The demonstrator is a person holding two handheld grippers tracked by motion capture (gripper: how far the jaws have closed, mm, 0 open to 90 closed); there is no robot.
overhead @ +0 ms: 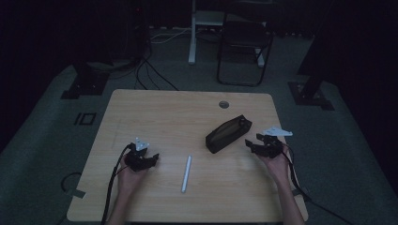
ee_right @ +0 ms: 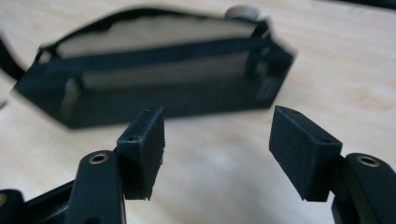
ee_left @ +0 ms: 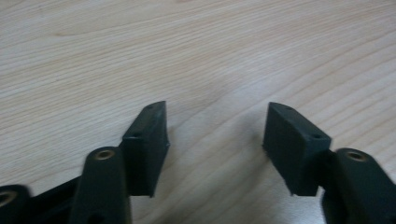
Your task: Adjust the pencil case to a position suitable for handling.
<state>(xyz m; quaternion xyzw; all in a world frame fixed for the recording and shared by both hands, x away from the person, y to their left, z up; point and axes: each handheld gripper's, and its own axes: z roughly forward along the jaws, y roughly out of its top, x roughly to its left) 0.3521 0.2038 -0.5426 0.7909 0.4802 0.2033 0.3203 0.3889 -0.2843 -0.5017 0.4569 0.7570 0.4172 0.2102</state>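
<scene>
While both hands rest low over the wooden table (overhead: 141, 108), the left gripper (overhead: 151, 160) sits near the person's left edge with its jaws parted and nothing between them; in the left gripper view bare wood grain shows in the gap between its pads (ee_left: 148, 140). To the right of that gripper, apart from it, a white pen-like stick (overhead: 187, 174) lies flat on the tabletop, running roughly away from the person. The right gripper (overhead: 250, 144) is held at the far side, its jaws likewise standing apart and holding nothing. Just ahead of those jaws lies a black zipped pencil pouch (overhead: 228, 133), set at a slant on the table; in the right gripper view the pouch (ee_right: 154, 79) spans the space beyond the pads (ee_right: 142, 144), close but not touching. A cable (overhead: 110, 187) trails from the left gripper back along the forearm. A grey round grommet (overhead: 224, 104) sits in the table beyond the pouch.
</scene>
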